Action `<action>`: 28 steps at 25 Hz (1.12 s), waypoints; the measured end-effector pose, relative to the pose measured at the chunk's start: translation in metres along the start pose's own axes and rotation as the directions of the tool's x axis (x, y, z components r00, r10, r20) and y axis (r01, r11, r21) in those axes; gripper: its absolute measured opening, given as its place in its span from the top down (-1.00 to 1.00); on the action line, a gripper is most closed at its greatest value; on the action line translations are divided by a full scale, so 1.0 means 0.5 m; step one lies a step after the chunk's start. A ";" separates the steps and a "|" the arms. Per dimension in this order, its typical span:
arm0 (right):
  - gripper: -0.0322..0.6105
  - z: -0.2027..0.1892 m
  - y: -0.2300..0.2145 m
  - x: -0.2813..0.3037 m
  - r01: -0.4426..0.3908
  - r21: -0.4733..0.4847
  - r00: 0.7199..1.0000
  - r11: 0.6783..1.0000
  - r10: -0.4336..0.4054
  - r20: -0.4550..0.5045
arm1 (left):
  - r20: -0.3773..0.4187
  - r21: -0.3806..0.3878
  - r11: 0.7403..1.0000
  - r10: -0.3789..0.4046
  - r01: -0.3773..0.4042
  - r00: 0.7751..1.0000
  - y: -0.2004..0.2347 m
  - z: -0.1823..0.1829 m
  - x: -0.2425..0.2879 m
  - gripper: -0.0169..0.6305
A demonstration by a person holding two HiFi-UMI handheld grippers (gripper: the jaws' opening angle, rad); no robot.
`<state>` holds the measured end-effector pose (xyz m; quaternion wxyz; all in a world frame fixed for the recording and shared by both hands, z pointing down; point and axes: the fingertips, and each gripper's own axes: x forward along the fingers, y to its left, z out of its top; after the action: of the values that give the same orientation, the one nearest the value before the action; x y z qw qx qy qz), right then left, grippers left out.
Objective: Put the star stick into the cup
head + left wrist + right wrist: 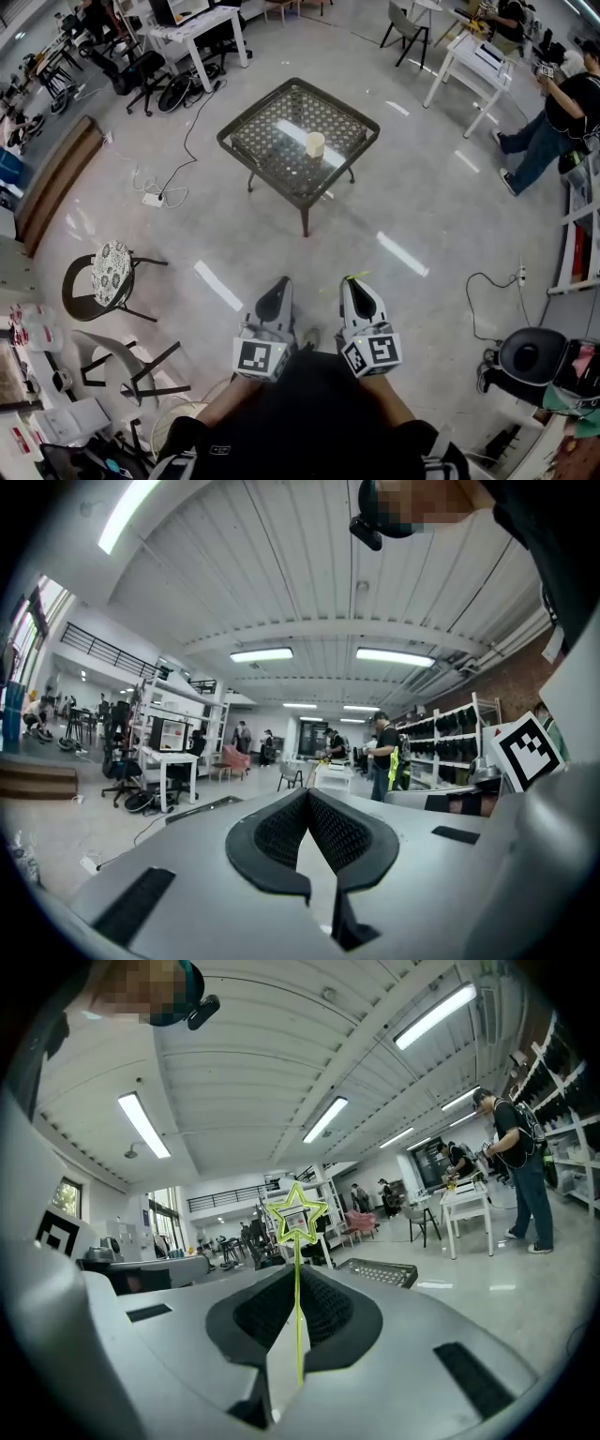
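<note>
Polished grey floor fills the head view. A dark mesh tabletop (267,159) sits upper middle with the pale cup (315,143) upright on it, well apart from the left tool (277,286) and right tool (352,283) at lower centre. There the star stick (357,277) is a mere yellow-green speck. The right gripper view shows it plainly: jaws closed on its thin stem, star outline rising beyond the tips. The left gripper view shows jaws pressed together, nothing between.
</note>
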<state>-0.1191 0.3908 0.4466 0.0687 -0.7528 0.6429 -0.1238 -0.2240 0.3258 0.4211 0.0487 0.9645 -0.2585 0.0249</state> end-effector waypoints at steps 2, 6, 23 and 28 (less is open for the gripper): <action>0.83 -0.004 -0.011 0.016 -0.001 0.006 1.000 1.000 0.001 -0.008 | -0.007 -0.006 1.000 0.002 -0.002 1.000 0.006 -0.003 0.018 0.90; 0.83 -0.005 -0.040 0.072 0.002 0.005 1.000 1.000 -0.002 -0.018 | -0.020 -0.026 1.000 0.005 -0.006 1.000 0.035 -0.019 0.074 0.90; 0.83 0.087 -0.213 0.515 0.057 -0.014 0.997 0.998 -0.057 -0.053 | -0.043 -0.055 0.997 -0.058 0.056 0.997 0.264 0.019 0.516 0.90; 0.83 0.107 -0.249 0.653 0.048 -0.039 0.996 0.998 -0.050 -0.074 | -0.041 -0.075 0.996 -0.053 0.050 0.998 0.335 0.031 0.615 0.90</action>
<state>0.0608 0.0868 0.4601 0.0276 -0.7643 0.6286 -0.1415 -0.0414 0.0274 0.4419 0.0904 0.9677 -0.2330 0.0348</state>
